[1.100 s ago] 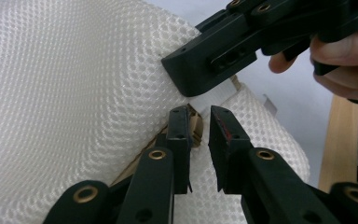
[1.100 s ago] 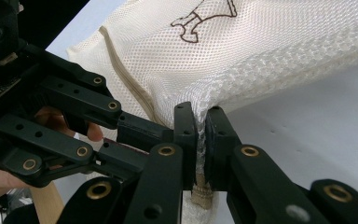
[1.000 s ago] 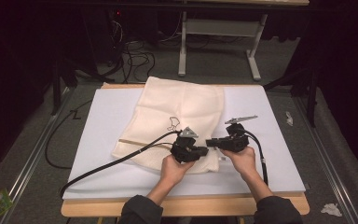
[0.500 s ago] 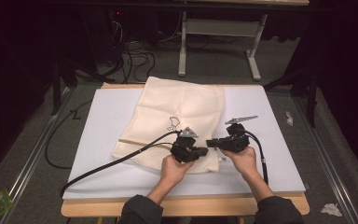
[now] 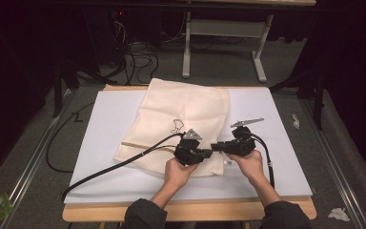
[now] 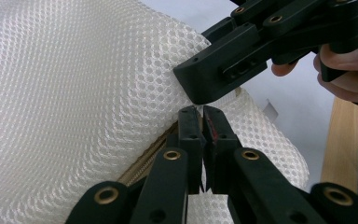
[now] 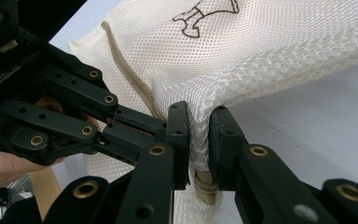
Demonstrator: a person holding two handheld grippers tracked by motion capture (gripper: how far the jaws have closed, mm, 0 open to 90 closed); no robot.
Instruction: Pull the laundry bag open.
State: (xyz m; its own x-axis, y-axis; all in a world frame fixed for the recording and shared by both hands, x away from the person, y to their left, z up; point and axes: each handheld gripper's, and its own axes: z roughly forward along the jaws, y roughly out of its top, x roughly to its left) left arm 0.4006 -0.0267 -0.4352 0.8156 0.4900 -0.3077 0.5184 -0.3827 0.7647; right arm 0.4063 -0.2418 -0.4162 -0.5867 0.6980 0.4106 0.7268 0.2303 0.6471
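Observation:
A cream mesh bag [image 5: 186, 109] with a small dark drawing lies flat on the white board [image 5: 276, 157]. Both grippers meet at its near right corner. My left gripper [image 5: 208, 152] points right, and its jaws [image 6: 201, 114] are shut on the end of the bag's zipper [image 6: 144, 158]. My right gripper [image 5: 215, 147] points left toward it. Its jaws [image 7: 199, 121] have just been opening a little, and a raised fold of mesh [image 7: 199, 135] still sits pinched between the pads. The tan zipper end [image 7: 205, 189] hangs just below them. The two grippers' tips almost touch.
The left gripper's black cable [image 5: 114, 167] trails across the board to its near left corner. The wooden table edge [image 5: 195, 212] runs along the front. Metal desk legs [image 5: 224, 28] stand behind the table, and crumpled paper [image 5: 338, 213] lies on the floor at right.

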